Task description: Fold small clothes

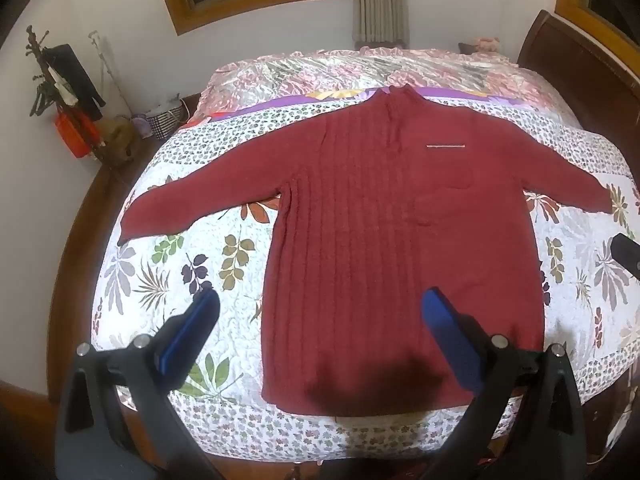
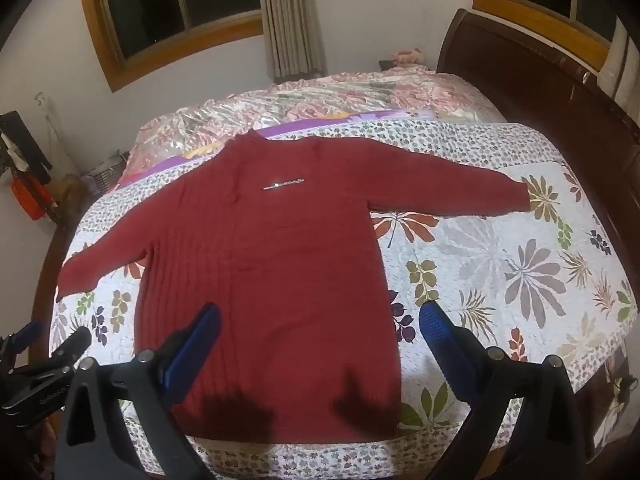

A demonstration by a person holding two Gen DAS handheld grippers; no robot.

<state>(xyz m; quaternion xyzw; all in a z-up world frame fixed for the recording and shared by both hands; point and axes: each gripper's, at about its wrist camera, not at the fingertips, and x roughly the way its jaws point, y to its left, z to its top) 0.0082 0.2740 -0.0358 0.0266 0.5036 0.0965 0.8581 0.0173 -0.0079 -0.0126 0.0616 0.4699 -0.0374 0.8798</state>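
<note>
A dark red knitted sweater lies flat and face up on the bed, both sleeves spread out sideways, hem nearest me. A small silver strip sits on its chest. My left gripper hovers open above the hem's left part, blue pads wide apart and holding nothing. My right gripper is open too, above the hem's right part, empty. In the right wrist view the left gripper shows at the lower left edge. A dark tip of the right gripper shows at the right edge of the left wrist view.
The bed carries a white quilt printed with leaves, and a pink floral cover at the far side. A dark wooden headboard runs along the right. Clutter and a basket stand by the left wall.
</note>
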